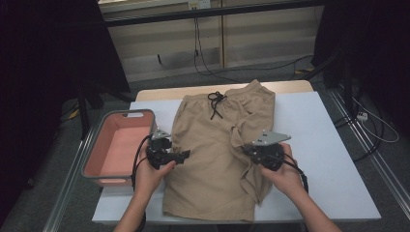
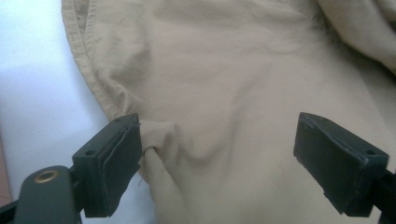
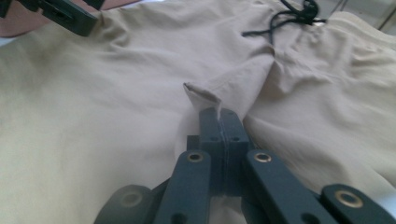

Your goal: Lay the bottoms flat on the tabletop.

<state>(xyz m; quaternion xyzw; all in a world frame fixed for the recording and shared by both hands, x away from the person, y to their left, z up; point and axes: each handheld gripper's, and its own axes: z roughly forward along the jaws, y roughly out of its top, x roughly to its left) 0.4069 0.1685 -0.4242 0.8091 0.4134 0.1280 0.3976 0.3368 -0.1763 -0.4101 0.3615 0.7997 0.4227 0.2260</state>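
Note:
Tan shorts (image 1: pixel 212 164) with a black drawstring (image 1: pixel 216 100) lie flat on the white table (image 1: pixel 329 145). My left gripper (image 1: pixel 183 155) rests at the shorts' left edge, jaws wide open. In the left gripper view (image 2: pixel 217 140) the cloth (image 2: pixel 224 70) lies between the pads, and a small pucker (image 2: pixel 156 140) touches the left pad. My right gripper (image 1: pixel 245 147) is shut on a pinched corner of the shorts' right side. It holds that fold raised off the table, as the right gripper view (image 3: pixel 219 116) shows with the fabric corner (image 3: pixel 201 93) poking above the jaws.
A pink basin with a grey rim (image 1: pixel 91 159) stands on the table's left side, next to my left hand. Bare white table (image 1: pixel 338 183) lies right of the shorts. Cables (image 1: pixel 208 67) trail on the floor behind the table.

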